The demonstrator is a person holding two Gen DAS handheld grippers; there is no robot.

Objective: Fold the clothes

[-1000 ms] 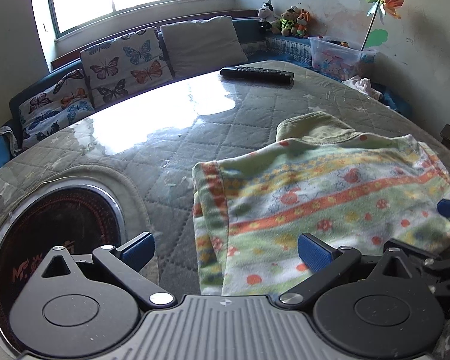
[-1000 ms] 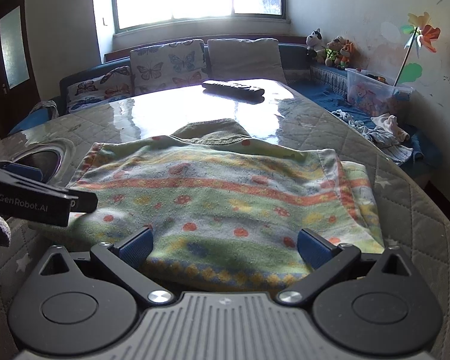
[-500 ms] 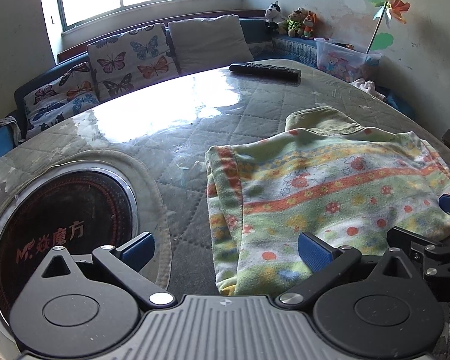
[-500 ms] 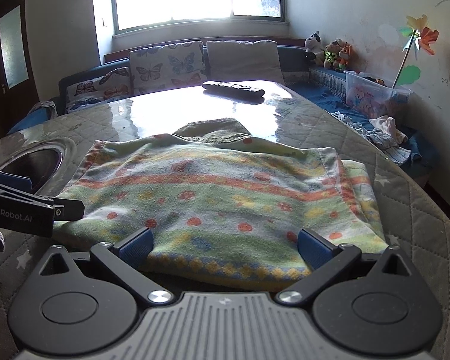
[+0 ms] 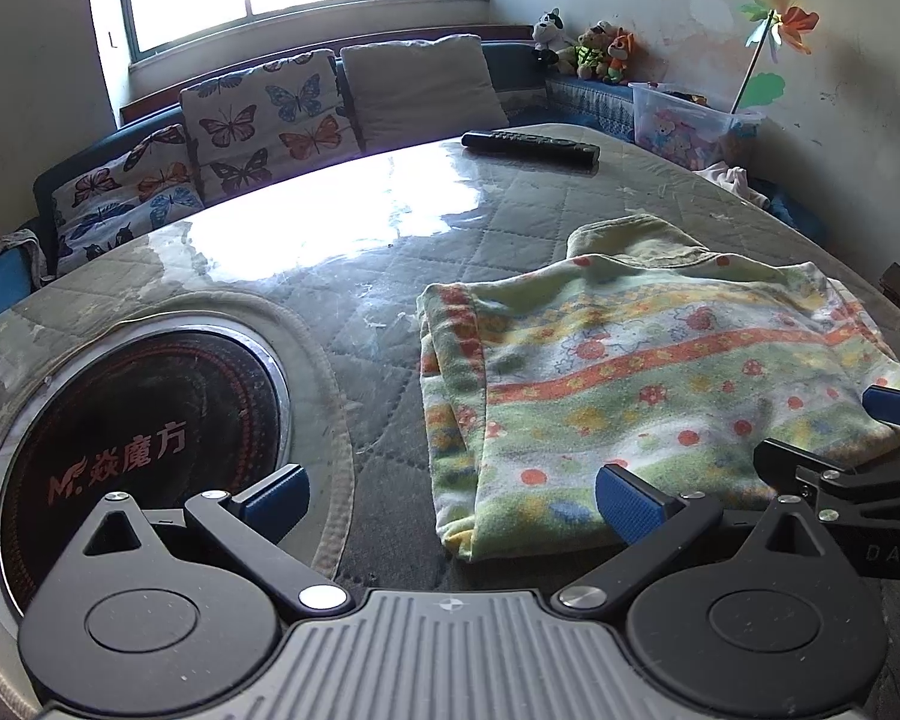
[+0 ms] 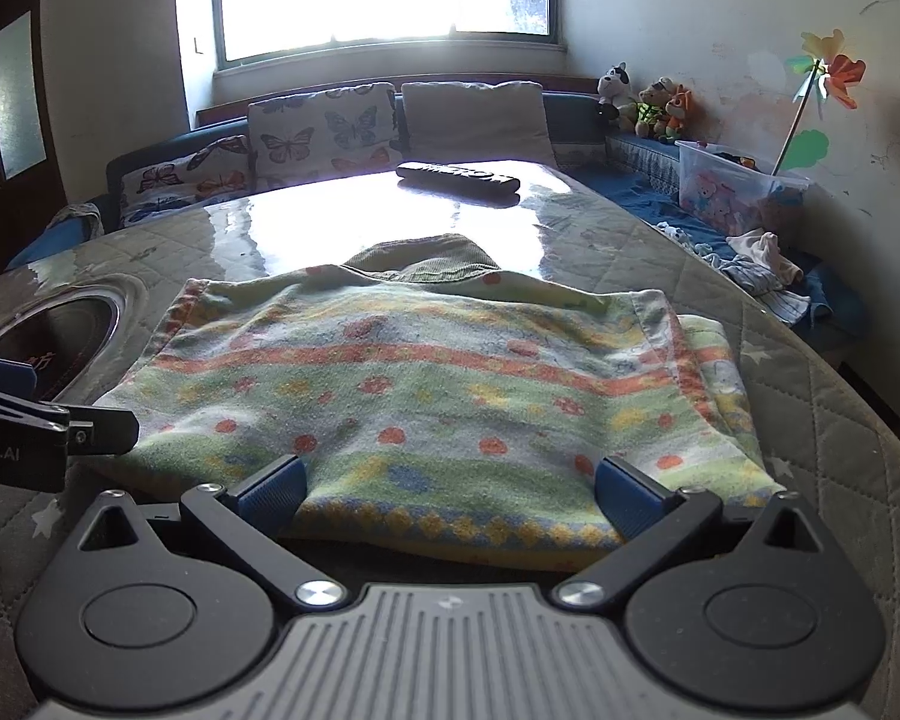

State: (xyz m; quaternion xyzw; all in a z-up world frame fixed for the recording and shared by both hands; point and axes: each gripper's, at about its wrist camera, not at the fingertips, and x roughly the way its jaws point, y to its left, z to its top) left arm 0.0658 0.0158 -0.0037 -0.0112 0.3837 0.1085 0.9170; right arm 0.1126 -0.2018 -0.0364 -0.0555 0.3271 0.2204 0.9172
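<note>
A folded garment [image 5: 642, 378] with green, yellow and orange flower bands lies flat on the quilted table cover [image 5: 390, 276]; an olive collar part sticks out at its far edge. It also shows in the right wrist view [image 6: 426, 384]. My left gripper [image 5: 450, 495] is open and empty, just short of the garment's near left corner. My right gripper [image 6: 447, 489] is open and empty at the garment's near hem. The right gripper shows at the right edge of the left wrist view [image 5: 858, 480], and the left gripper at the left edge of the right wrist view [image 6: 36, 426].
A round black cooktop [image 5: 132, 438] is set into the table at the left. A black remote [image 5: 531, 146] lies at the table's far side. Cushions [image 5: 270, 114] line the sofa behind. A plastic toy box [image 5: 690, 120] and loose clothes [image 6: 756, 264] sit to the right.
Both grippers have drawn back toward me from the garment, staying open. The garment lies still.
</note>
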